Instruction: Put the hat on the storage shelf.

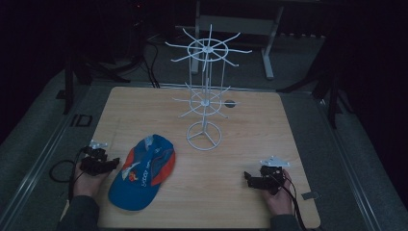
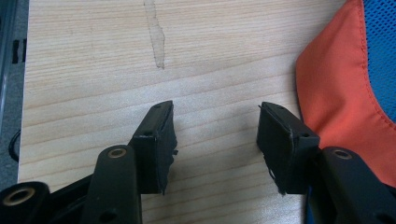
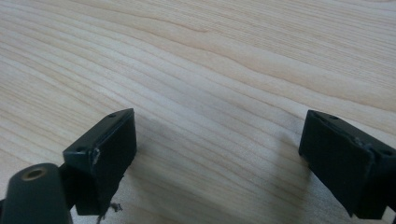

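- The cap [image 1: 142, 172] is blue mesh with an orange brim, lying at the near left of the table [image 1: 250, 120].
- The left gripper [image 1: 114, 162] stands open and empty just left of it.
- The right gripper [image 1: 246, 176] is open and empty, well apart at the near right.
- A white rack [image 1: 205, 96] stands farther back.

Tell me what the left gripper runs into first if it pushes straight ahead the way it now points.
Probably the blue and orange cap. In the high view the left gripper points right toward it. In its own view only bare table lies between the open jaws, the cap's orange edge beside the right one, so it may just graze.
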